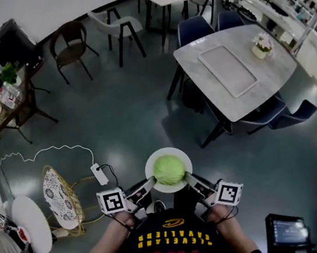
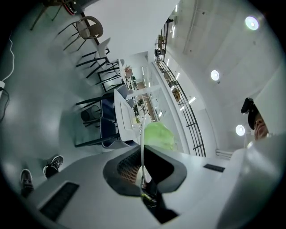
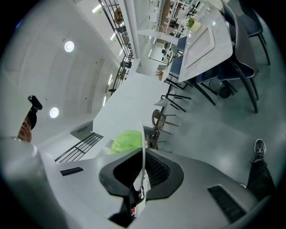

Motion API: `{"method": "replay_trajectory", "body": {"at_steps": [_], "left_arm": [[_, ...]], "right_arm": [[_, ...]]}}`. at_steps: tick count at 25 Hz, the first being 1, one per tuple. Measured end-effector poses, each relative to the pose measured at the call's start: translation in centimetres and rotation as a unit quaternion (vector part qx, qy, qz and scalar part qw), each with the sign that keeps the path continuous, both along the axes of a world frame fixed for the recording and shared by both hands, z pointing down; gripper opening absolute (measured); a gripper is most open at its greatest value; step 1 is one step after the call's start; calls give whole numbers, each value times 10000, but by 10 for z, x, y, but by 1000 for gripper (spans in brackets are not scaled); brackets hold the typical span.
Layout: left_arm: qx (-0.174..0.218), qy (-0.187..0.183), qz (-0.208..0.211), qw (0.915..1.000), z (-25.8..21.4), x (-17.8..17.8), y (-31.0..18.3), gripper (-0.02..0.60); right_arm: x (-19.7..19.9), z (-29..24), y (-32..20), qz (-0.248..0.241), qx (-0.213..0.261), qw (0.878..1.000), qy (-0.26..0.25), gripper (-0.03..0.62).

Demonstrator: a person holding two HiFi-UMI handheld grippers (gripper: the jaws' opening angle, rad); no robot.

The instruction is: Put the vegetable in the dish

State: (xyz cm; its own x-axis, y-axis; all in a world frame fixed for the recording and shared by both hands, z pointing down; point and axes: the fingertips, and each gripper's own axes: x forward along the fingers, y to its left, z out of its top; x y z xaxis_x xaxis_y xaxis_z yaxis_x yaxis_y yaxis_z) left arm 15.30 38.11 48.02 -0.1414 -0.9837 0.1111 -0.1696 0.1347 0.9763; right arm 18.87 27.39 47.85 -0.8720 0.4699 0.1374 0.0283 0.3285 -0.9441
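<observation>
A round green cabbage (image 1: 169,170) lies in a white dish (image 1: 166,152) that is held in the air in front of the person's chest, well above the floor. My left gripper (image 1: 149,183) is shut on the dish's near-left rim and my right gripper (image 1: 189,179) is shut on its near-right rim. The left gripper view shows the dish (image 2: 142,143) edge-on as a thin white line between the jaws of that gripper (image 2: 143,173), with the cabbage (image 2: 159,135) beyond. The right gripper view mirrors this: dish edge (image 3: 143,150), gripper (image 3: 141,175), cabbage (image 3: 126,141).
A grey table (image 1: 271,81) with a tray (image 1: 227,70) and a flower pot (image 1: 261,46) stands ahead, with dark chairs (image 1: 195,29) round it. Low at the left are a wicker stand (image 1: 60,199), a power strip (image 1: 100,174) with cable and a white stool (image 1: 33,223). A monitor (image 1: 288,231) is at the right.
</observation>
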Motion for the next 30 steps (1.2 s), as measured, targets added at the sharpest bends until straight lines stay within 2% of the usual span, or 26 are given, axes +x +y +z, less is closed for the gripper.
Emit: {"method": "replay_trajectory", "body": {"at_steps": [6,14,24,30], "left_arm": [[-69,-181,-438,9989,-4,-60,-38,14],[-72,-189,-776,9968,-3,-96,-99,14],[-81,-20,-1256,9921,3,-140,-110,14],[-290,198,-1175,9924,21,-181,-119,14]], "right_arm": [[-68,0,-40,-388,-50,9991,-181,20],[-114,-2,-100,-765,-132,9965,-322,20],[-164,10,-113,-1171,-232,9927,-184,20],[-204,24,-127,-1072,-230,9938,-168,20]]}}
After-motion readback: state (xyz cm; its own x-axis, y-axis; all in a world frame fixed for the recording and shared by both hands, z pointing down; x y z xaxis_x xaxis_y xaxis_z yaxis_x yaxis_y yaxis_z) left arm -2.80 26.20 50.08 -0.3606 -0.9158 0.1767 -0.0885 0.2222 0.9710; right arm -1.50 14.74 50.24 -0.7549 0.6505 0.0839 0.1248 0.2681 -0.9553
